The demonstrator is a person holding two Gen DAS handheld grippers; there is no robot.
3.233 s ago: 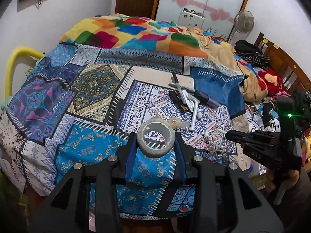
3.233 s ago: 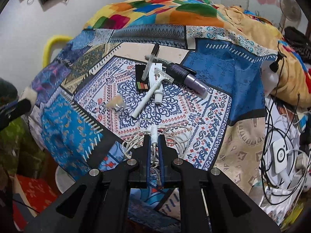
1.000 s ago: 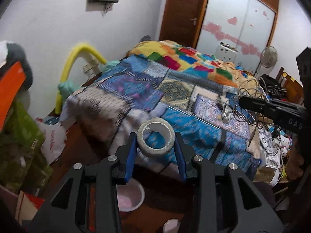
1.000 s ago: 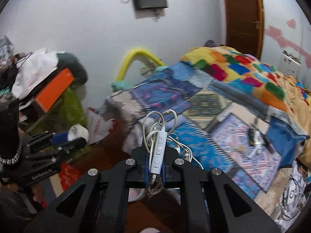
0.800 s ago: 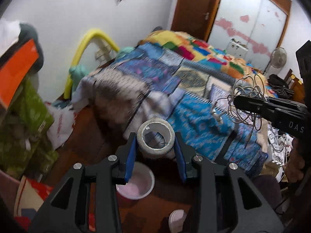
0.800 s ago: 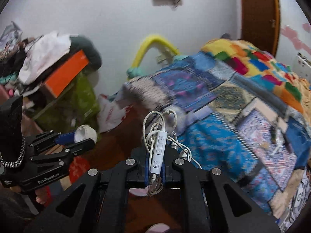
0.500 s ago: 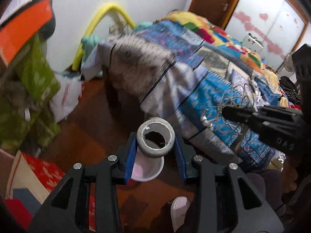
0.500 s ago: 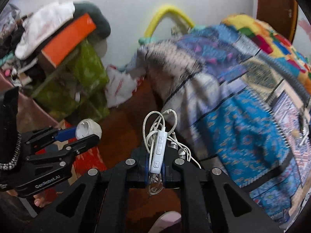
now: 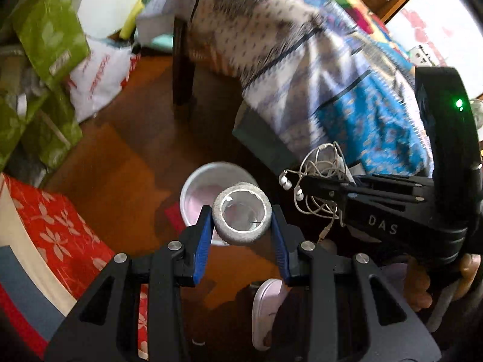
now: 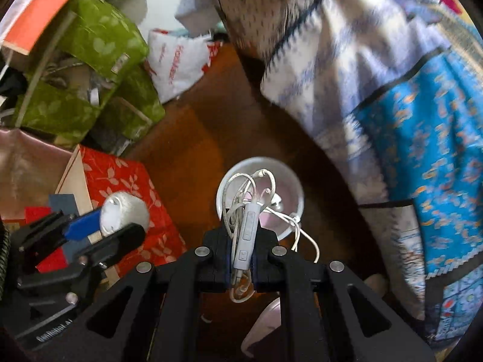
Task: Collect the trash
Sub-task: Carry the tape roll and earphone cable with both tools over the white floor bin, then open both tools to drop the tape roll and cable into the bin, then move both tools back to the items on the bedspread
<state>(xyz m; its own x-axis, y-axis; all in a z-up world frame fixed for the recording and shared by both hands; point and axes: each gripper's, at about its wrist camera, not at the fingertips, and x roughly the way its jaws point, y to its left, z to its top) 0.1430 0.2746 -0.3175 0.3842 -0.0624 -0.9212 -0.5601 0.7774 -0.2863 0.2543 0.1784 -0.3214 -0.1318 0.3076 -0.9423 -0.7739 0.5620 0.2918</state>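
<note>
- left gripper [image 9: 241, 226] was clamped on a tape roll [image 9: 241, 217], blue pads pressing on either side of it, with the roll's hole facing the camera.
- right gripper [image 10: 241, 256] was pinched nearly closed on a tangle of white wired earphones [image 10: 249, 211], the inline remote standing up between the pads and the loose loops and earbuds spilling out past the tips.
- the target looked to be the small white bin [image 9: 196, 187] on the wooden floor [image 9: 120, 166], just off the corner of the bed where the patterned bedspread [image 9: 362, 105] hangs down.
- the key relation: both grippers pointed steeply down, and the bin's open mouth sat right beyond their tips. in the left wrist view the tape roll overlapped the bin's near-right rim, so it seemed about above the opening, maybe a bit toward the edge.
- in the right wrist view the earphone loops lay right across the bin [image 10: 286, 181] mouth, so the right one seemed better centred. couldn't tell which hung lower.
- my guess was that the drop was next: the roll should fall straight, but the dangling cord might drape over the rim.
- a pale slipper [image 9: 268, 307] sat on the floor near the bin, out of the way.
</note>
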